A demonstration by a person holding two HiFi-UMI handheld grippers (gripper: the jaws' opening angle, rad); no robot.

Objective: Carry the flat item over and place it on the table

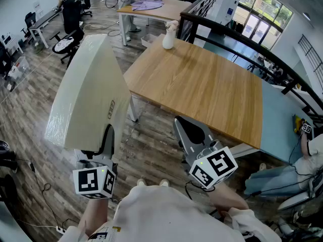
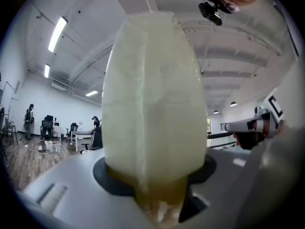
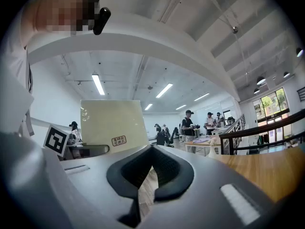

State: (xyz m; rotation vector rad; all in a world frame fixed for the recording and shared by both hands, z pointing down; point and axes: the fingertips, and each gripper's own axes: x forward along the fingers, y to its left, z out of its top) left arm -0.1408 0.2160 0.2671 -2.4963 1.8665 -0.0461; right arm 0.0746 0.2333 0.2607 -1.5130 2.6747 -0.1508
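Observation:
A flat cream board (image 1: 91, 92) wrapped in clear film stands on edge, tilted away from me over the wooden floor left of the table. My left gripper (image 1: 103, 140) is shut on its near bottom edge. In the left gripper view the board (image 2: 155, 94) rises between the dark pads of that gripper (image 2: 157, 194) and fills the middle. The wooden table (image 1: 202, 89) lies ahead and to the right. My right gripper (image 1: 189, 130) hangs by the table's near edge, shut and holding nothing. The right gripper view shows its own jaws (image 3: 147, 175) with the board (image 3: 114, 125) off to the left.
A white spray bottle (image 1: 169, 36) stands at the table's far corner. A black railing (image 1: 242, 44) runs behind the table. Another table with a purple cloth (image 1: 151, 5) and office chairs (image 1: 68, 37) stand farther off. A seated person (image 1: 282, 180) is at the right.

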